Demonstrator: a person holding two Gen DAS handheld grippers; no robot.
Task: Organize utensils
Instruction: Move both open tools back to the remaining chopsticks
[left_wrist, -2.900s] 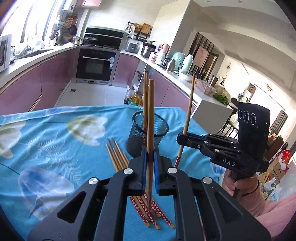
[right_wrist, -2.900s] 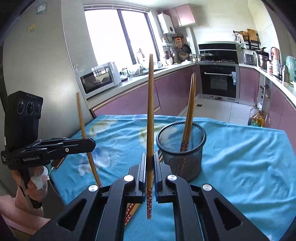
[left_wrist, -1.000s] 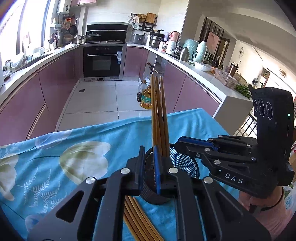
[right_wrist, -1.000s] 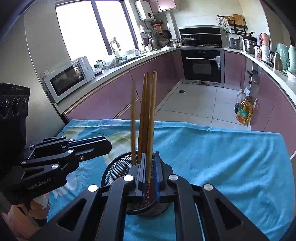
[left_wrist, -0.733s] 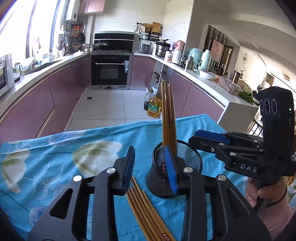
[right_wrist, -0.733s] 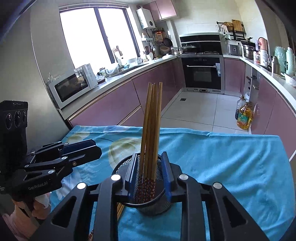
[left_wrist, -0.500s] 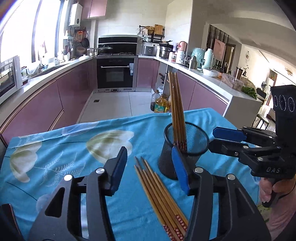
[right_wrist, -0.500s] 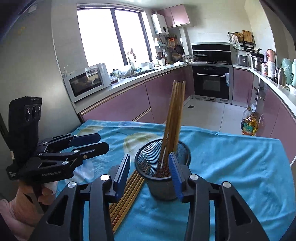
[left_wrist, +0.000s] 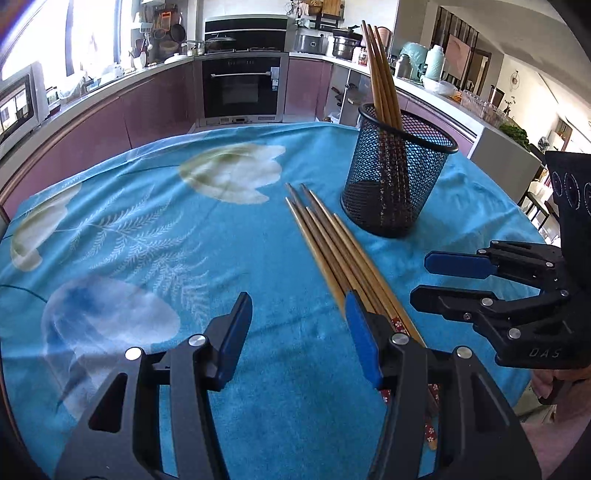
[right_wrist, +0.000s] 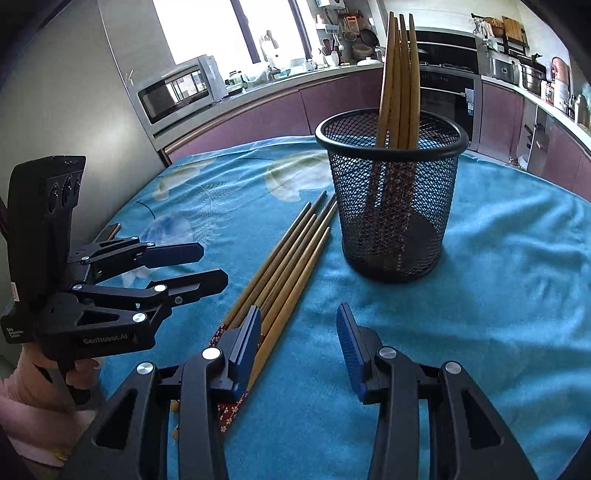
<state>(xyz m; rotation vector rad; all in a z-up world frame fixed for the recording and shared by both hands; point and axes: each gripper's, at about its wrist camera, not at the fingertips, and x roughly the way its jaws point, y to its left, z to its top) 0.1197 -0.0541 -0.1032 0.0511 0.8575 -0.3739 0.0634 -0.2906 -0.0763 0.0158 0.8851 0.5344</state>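
A black mesh cup (left_wrist: 399, 184) (right_wrist: 391, 206) stands upright on the blue floral cloth with several wooden chopsticks (left_wrist: 380, 74) (right_wrist: 400, 74) leaning inside it. Several more chopsticks (left_wrist: 332, 243) (right_wrist: 291, 266) lie side by side on the cloth just in front of the cup. My left gripper (left_wrist: 297, 314) (right_wrist: 210, 264) hangs open and empty low over the cloth, its right finger over the bundle's patterned ends. My right gripper (right_wrist: 298, 325) (left_wrist: 424, 277) is also open and empty, its left finger above the same bundle.
The blue cloth (left_wrist: 147, 221) covers the whole table, whose edge drops off behind the cup and at the right. Purple kitchen cabinets, an oven (left_wrist: 240, 85) and a microwave (right_wrist: 177, 92) stand beyond. A hand in a pink sleeve (right_wrist: 44, 398) holds the left gripper.
Both grippers were shut on chopsticks above the cup. They released them into it, opened, then drew back and sank toward the loose bundle on the cloth.
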